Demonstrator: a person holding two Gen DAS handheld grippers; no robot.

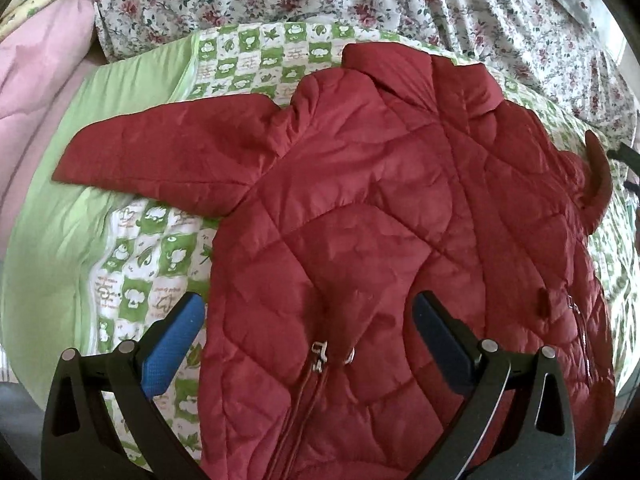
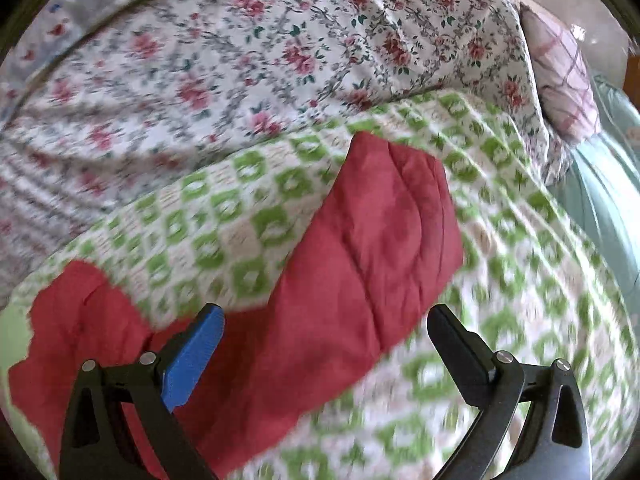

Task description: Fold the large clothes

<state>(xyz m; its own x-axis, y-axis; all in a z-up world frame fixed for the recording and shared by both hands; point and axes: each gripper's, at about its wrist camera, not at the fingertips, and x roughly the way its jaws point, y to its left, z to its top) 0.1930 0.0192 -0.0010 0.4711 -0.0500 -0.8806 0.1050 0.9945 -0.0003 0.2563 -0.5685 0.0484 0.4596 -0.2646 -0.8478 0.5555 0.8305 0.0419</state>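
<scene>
We look down on a bed covered by a white floral sheet [image 1: 400,0], with a green-and-white checked quilt [image 1: 136,280] spread over it and a pink blanket [image 1: 36,64] bunched at the far left. On the quilt lies a red quilted jacket [image 1: 380,220], front up, one sleeve stretched out flat to the left. In the right wrist view, its other sleeve [image 2: 360,248] lies across the quilt, near a plaid pillow [image 2: 560,80]. Our left gripper [image 1: 306,320] hangs wide open over the jacket's zipper [image 1: 318,356]; our right gripper [image 2: 326,332] is wide open above the sleeve, holding nothing.
</scene>
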